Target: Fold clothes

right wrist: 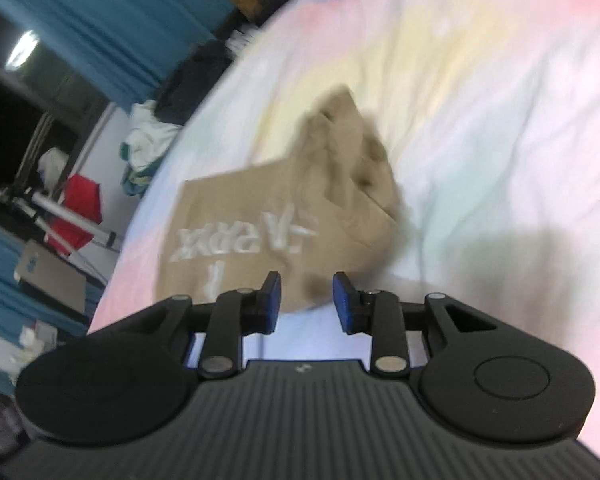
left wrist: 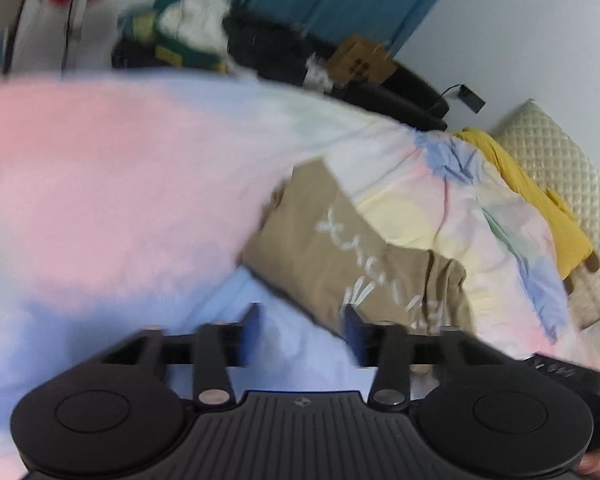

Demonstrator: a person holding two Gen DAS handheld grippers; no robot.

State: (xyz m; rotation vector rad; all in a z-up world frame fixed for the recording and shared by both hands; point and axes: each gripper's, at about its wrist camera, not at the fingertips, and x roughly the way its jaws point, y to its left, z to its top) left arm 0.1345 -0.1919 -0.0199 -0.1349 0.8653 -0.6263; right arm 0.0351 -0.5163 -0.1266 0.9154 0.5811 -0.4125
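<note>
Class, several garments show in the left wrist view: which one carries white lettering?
The tan shirt lying on the pastel bedcover; the yellow garment beside the pillow is plain.

Matt tan cloth shirt (right wrist: 284, 216) lies on soft pastel cotton bedsheet (right wrist: 480, 100).

White print on tan shirt (right wrist: 284, 216): blurred, unreadable.

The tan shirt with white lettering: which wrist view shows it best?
The right wrist view: the tan shirt sits centred and whole on the pastel bedspread, though blurred. The left wrist view shows it off to the right, its near edge hidden behind the gripper.
</note>
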